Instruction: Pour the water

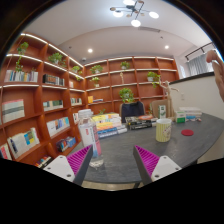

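approaching is the step in hand: the gripper [112, 160] is spread, its two fingers wide apart with the magenta pads [146, 157] facing each other and nothing between them. the grey table [125, 152] lies just ahead of the fingers, and its near surface between them is bare.

beyond the left finger stands a tall pale container with a pinkish band [86, 130], upright on the table; its contents cannot be told. beyond the right finger, further along the table, stands a yellowish cup [163, 129], upright, with a small red item [186, 131] just beside it. a stack of coloured books [108, 124] sits between the container and the cup, toward the far side of the table. wooden bookshelves [40, 100] run along the wall behind, with potted plants [126, 95] on them.

judgement: no vessel is held yet, so pouring has not begun. the tall container appears to be the likely source and the cup the likely receiver, though this cannot be confirmed. the next move calls for advancing the open fingers toward the container, centring it between the pads, and closing on its body squarely so it stays upright when lifted.
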Available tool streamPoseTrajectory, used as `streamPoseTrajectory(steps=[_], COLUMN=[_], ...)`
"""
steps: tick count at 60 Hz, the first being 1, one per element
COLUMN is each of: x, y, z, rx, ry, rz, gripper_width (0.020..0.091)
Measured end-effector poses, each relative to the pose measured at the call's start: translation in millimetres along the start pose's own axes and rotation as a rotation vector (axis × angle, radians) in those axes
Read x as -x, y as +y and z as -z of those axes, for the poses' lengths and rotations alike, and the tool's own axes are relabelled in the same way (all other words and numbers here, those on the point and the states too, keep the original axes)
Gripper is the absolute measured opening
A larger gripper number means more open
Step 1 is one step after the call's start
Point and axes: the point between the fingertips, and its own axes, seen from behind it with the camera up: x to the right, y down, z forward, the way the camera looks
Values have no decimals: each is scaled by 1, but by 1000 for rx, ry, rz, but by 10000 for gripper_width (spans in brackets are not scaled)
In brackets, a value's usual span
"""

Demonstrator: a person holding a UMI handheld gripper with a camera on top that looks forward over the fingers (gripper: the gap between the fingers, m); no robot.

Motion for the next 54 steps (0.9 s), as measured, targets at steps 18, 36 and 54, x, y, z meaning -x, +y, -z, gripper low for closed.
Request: streamPoseTrajectory(steps=[18,36,54], x=[77,91,81], y=[9,17,15], z=[-67,-120,-124], rx=[-58,-20,-64], ry=[-94,-77,-44], rz=[27,198,180], gripper_width=[863,805,395])
